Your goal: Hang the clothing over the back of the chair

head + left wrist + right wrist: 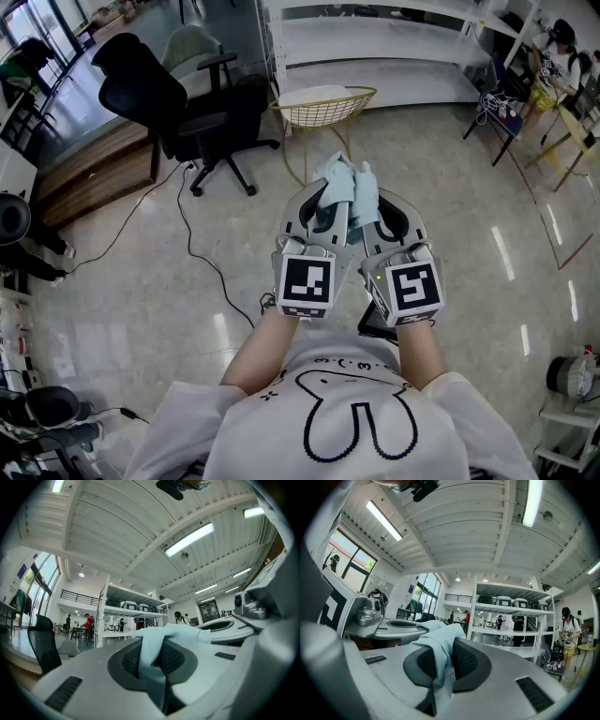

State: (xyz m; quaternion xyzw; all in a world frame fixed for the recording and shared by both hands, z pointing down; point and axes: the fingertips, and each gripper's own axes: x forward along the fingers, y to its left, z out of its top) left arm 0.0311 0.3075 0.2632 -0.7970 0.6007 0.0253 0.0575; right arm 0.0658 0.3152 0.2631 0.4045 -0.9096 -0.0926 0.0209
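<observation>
Closest to the lens is the person's white shirt, and just past it the left gripper and right gripper sit side by side, nearly touching, held out level above the glossy floor. Each has its jaws pressed together on a fold of the pale blue clothing: in both gripper views the fabric runs down between the dark pads and bunches up over their tips. The garment is gathered in a crumpled wad between the two grippers, well short of any chair.

A gold wire chair stands straight ahead and a black office chair off to the left (which one is meant I cannot tell, though the wire one lies dead in line).

The step in hand looks like carrying the garment over. To do it well, hold both pinches firm, draw the grippers apart so the cloth opens flat, raise it above the backrest, then lower it so fabric hangs down both sides before letting go
</observation>
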